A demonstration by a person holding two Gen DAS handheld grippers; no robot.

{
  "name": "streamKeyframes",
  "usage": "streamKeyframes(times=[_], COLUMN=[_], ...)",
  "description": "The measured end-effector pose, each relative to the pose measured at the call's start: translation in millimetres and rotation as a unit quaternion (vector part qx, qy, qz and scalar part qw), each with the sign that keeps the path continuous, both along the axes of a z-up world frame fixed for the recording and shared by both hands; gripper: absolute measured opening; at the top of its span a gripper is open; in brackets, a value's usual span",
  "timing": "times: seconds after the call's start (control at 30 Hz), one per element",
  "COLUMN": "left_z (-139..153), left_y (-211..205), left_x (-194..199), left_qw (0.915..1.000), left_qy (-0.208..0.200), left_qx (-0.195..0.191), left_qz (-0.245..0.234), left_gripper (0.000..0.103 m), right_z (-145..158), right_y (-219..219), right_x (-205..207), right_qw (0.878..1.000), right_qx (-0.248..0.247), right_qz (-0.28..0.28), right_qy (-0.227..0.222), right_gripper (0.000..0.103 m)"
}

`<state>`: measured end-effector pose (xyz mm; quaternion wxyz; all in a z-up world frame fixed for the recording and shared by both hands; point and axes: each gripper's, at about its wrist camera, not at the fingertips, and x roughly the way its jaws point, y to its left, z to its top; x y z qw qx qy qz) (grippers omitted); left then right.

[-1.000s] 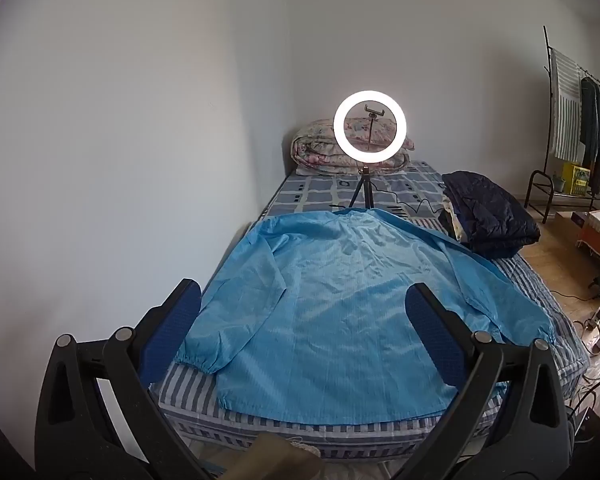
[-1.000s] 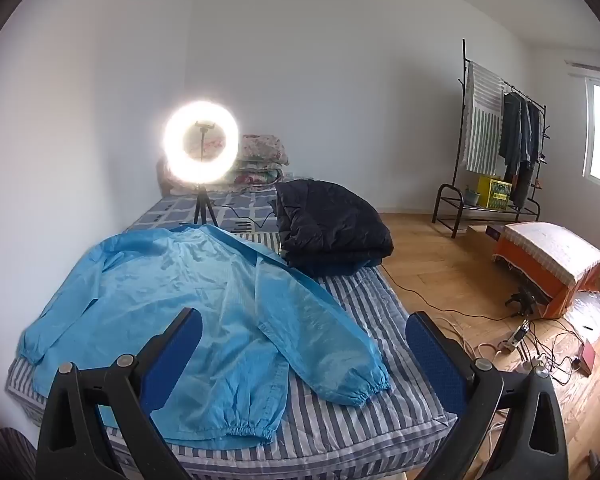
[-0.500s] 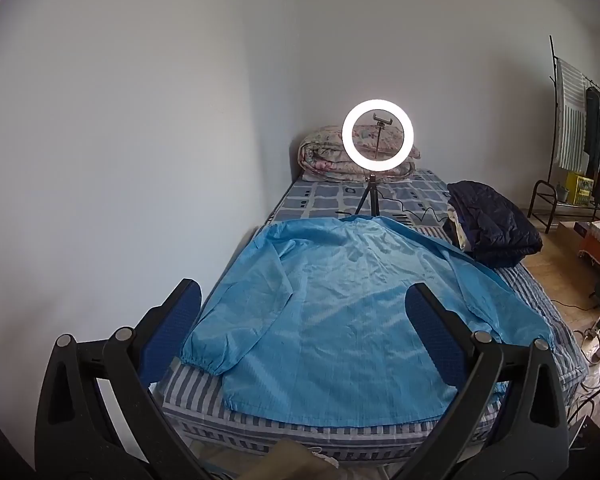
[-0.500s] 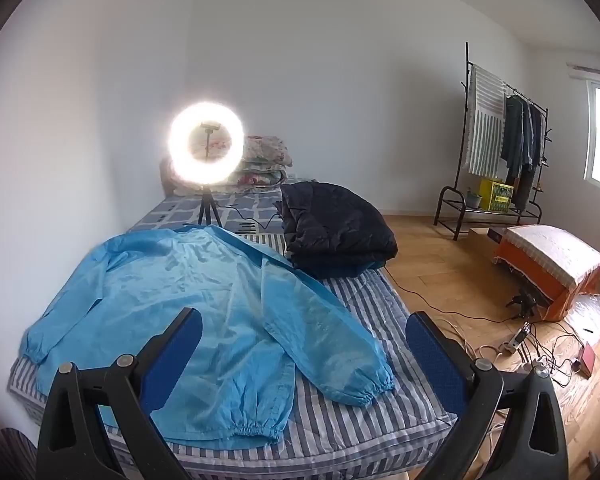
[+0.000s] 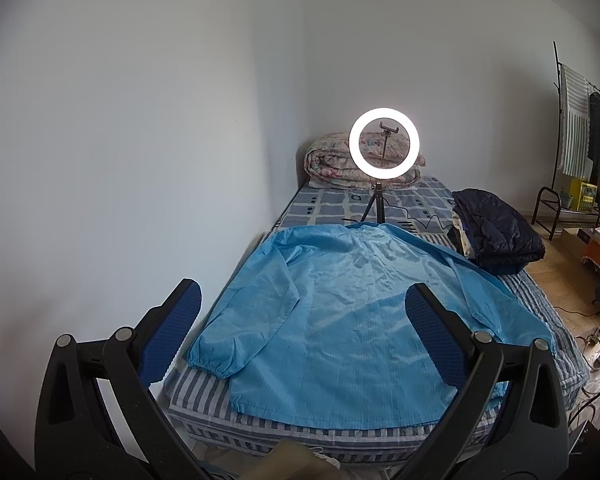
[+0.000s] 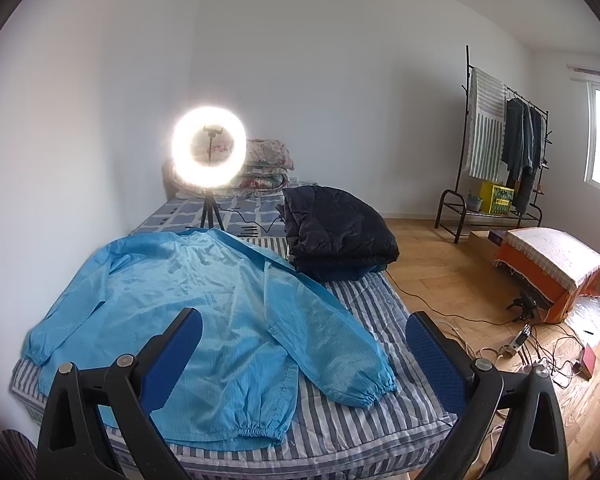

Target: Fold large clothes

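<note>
**Blue jacket spread out, no fold started**

We judge the task to be at its very beginning. The light blue jacket [image 5: 352,312] lies flat and unfolded on the striped mattress [image 6: 364,436], back up, both sleeves angled out toward the near corners and the hem toward us. Every fold is left to do.

Our left gripper [image 5: 302,336] hangs above the foot of the bed, jaws wide apart and empty, the jacket below and ahead of it, untouched. Our right gripper [image 6: 304,356] is likewise spread and empty, held over the near right sleeve cuff [image 6: 364,394], apart from it. A folded dark quilted coat [image 6: 336,236] sits beyond the jacket's right shoulder.
</note>
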<state>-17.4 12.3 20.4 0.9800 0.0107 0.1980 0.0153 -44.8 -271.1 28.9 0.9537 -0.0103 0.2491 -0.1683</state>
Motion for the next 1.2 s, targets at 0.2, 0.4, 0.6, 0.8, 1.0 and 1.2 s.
streamKeyframes(times=[0.2,0.4,0.6,0.8,1.0,1.2], left_z=[-3.8,-3.6,-0.6,-0.1,-2.2,-6.4], left_y=[4.6,6.1,9.9,11.1,10.7,8.9], left_x=[-0.6,-0.5,2.4,3.7,1.0,4.6], left_qw=[1.0000,1.0000,1.0000,1.0000,1.0000,1.0000], left_qy=[-0.001,-0.002,-0.001,0.000,0.000,0.002], left_qx=[-0.001,-0.001,-0.005,-0.005,-0.006,-0.004], left_qz=[-0.002,-0.002,-0.002,-0.002,-0.002,-0.001], left_gripper=[0.103,0.103,0.103,0.103,0.103,0.103], right_z=[5.4,9.4,7.8,7.4,5.5,-0.2], right_y=[2.3,4.0,3.8,4.4,4.0,3.6], right_x=[0.0,0.1,1.1,4.3,7.2,10.2], right_qw=[1.000,1.000,1.000,1.000,1.000,1.000], right_qx=[0.000,-0.002,-0.002,-0.001,0.000,0.002], right_qz=[-0.001,0.000,0.001,0.001,0.001,0.002], right_qy=[-0.002,-0.004,-0.004,-0.003,-0.001,0.001], right_gripper=[0.103,0.103,0.103,0.103,0.103,0.103])
